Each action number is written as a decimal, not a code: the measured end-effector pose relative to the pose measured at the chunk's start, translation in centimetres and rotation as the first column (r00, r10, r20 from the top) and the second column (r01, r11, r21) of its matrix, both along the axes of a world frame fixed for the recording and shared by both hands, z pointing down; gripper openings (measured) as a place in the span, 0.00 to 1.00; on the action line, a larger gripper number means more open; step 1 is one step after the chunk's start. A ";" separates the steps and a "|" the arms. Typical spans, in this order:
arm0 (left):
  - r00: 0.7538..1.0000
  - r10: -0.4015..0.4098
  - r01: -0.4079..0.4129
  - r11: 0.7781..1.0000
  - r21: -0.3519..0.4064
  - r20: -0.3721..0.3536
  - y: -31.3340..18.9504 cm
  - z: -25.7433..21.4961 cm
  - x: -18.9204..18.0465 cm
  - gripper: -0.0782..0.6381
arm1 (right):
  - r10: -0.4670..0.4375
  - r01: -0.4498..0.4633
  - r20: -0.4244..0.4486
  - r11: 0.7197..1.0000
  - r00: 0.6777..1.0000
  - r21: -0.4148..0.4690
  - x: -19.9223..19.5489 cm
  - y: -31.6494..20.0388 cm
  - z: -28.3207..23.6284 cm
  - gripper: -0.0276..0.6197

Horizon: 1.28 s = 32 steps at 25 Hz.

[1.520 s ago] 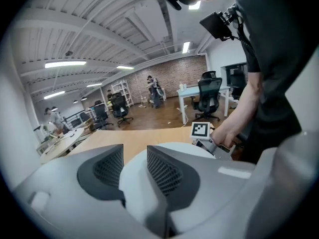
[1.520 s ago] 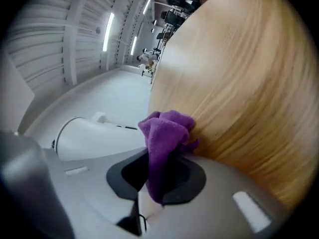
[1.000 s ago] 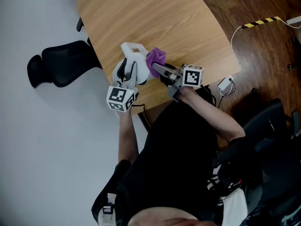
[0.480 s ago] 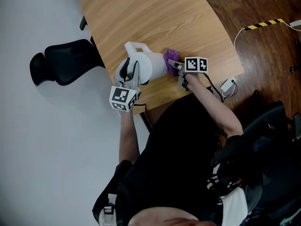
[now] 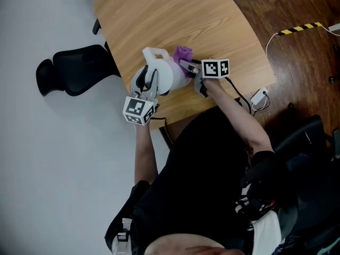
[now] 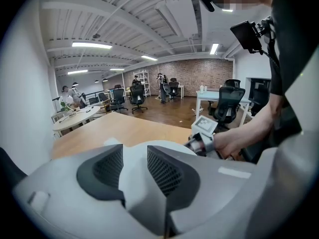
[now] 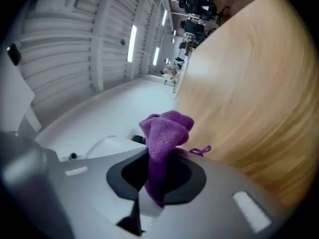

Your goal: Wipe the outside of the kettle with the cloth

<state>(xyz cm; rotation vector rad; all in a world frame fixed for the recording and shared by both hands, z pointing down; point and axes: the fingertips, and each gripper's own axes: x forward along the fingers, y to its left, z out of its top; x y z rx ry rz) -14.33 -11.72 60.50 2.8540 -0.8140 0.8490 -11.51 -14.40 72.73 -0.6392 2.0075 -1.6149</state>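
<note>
White plastic kettle [image 5: 169,74] stands near the front edge of the light wooden table [image 5: 175,20]. The left gripper [image 5: 144,82] is clamped on its handle. The right gripper [image 5: 186,66] pinches a purple fleecy cloth [image 5: 182,52] just beside the kettle's body.

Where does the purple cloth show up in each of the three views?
Head view: cloth above centre, beside the kettle, at the right gripper tip.
Left gripper view: not in it.
Right gripper view: centre, pinched in that gripper's jaws.
Shared landmark: the wooden table.
</note>
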 end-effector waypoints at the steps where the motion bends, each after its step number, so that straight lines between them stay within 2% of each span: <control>1: 1.000 0.006 -0.006 1.000 -0.001 -0.002 0.0 0.0 -0.1 0.13 | -0.028 0.025 -0.052 0.997 0.998 -0.070 -0.5 0.2 3.6 0.12; 2: 1.000 0.015 -0.015 1.000 -0.003 -0.007 0.0 0.0 -0.2 0.13 | -0.057 0.045 -0.079 0.989 0.995 -0.137 -0.8 0.6 6.6 0.12; 4: 0.999 0.045 -0.045 0.999 -0.009 -0.029 -0.1 -0.1 -0.6 0.13 | -0.088 0.070 -0.071 0.972 0.994 -0.226 -1.4 1.4 10.0 0.12; 9: 0.980 0.188 -0.190 0.981 -0.030 -0.068 -0.6 -0.3 -1.8 0.13 | -0.174 0.138 -0.145 0.965 0.974 -0.224 -3.0 4.4 9.6 0.12; 11: 0.979 0.177 -0.184 0.981 -0.065 -0.097 -0.9 -1.0 -2.1 0.13 | -0.182 0.153 -0.122 0.964 0.976 -0.217 -3.2 5.4 9.5 0.12; 13: 0.991 0.113 -0.120 0.988 -0.093 -0.076 -0.8 -1.2 -2.1 0.13 | -0.105 0.097 -0.048 0.984 0.993 -0.147 -1.9 5.1 6.4 0.12; 15: 0.998 0.062 -0.062 0.993 -0.097 0.004 -0.4 -0.3 -1.8 0.13 | 0.000 -0.001 0.090 1.000 0.996 0.007 0.4 4.0 -1.3 0.12; 17: 0.998 0.034 -0.031 0.997 -0.077 0.048 -0.2 0.5 -1.4 0.13 | 0.031 -0.065 0.215 0.986 0.976 0.153 1.4 3.3 -9.1 0.12; 19: 0.999 0.018 -0.015 0.998 -0.058 0.047 0.0 0.5 -1.3 0.13 | 0.027 -0.080 0.257 0.977 0.966 0.198 0.7 3.3 -12.3 0.12; 22: 0.999 0.023 -0.022 0.999 -0.036 0.041 0.1 0.3 -1.1 0.13 | 0.098 -0.124 0.243 0.987 0.965 0.097 0.1 2.9 -9.8 0.12; 24: 0.999 0.030 -0.029 0.999 -0.023 0.040 0.2 0.0 -1.1 0.13 | 0.129 -0.129 0.143 0.992 0.981 -0.008 -0.4 2.7 -4.6 0.12; 26: 0.999 0.034 -0.033 0.999 -0.017 0.041 0.4 -0.1 -1.2 0.13 | 0.112 -0.103 0.049 0.983 0.993 -0.152 -1.3 2.8 2.5 0.12; 28: 0.998 0.038 -0.038 0.999 -0.018 0.043 0.6 0.0 -1.2 0.13 | 0.058 -0.061 -0.019 0.961 0.998 -0.270 -1.9 3.4 8.1 0.12; 30: 0.998 0.044 -0.044 0.999 -0.017 0.042 0.9 0.1 -1.2 0.13 | 0.018 -0.027 -0.032 0.950 0.999 -0.311 -1.9 3.7 9.4 0.12; 32: 0.998 0.047 -0.047 0.999 -0.013 0.042 1.0 0.1 -1.1 0.13 | 0.025 -0.018 0.021 0.967 0.999 -0.256 -1.1 3.2 6.1 0.12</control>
